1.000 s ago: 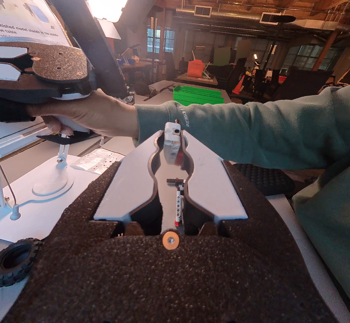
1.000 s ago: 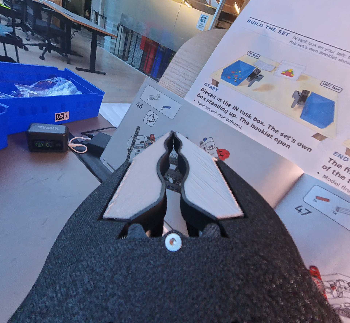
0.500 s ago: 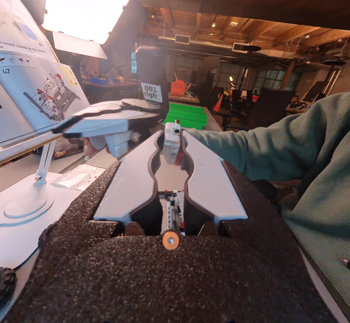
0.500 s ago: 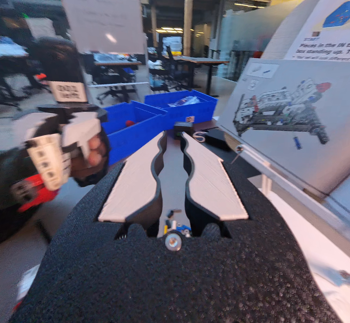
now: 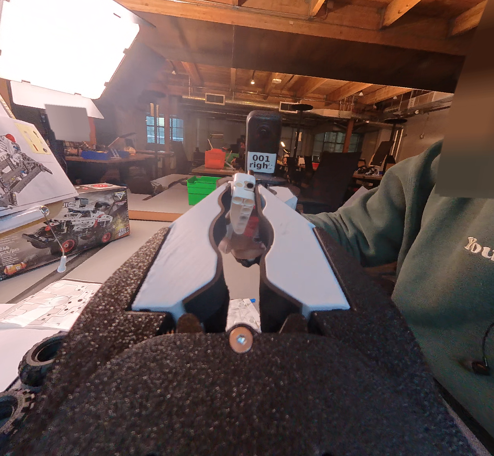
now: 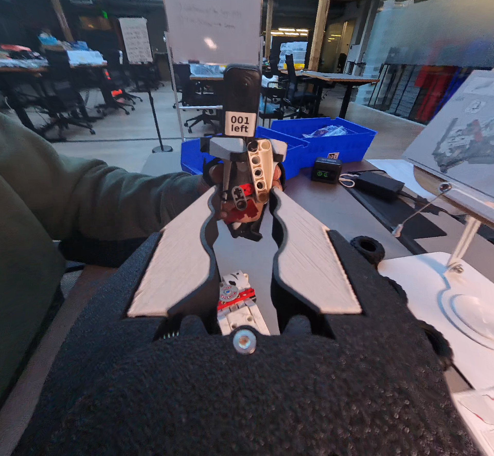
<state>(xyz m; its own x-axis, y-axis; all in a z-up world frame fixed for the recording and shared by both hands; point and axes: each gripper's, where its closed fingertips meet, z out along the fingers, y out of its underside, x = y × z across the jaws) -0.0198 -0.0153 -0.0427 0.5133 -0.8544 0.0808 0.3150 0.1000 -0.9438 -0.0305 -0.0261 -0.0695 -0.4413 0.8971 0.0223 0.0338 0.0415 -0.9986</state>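
left wrist view – left gripper (image 5: 242, 194) clamps white beam (image 5: 242, 206); right gripper (image 6: 242, 197) apart.

The two grippers face each other above the table (image 6: 328, 210), the left gripper (image 5: 242, 189) clamping a beam piece (image 5: 242, 207) between the right gripper (image 6: 242, 194) tips. Bins (image 6: 320, 143) sit behind; booklet stand (image 6: 454, 194) to the right, a tyre (image 6: 367, 248) before it.

Both wrist views look along their own fingers, facing each other closely, sharing the white beam (image 5: 242, 206) between.
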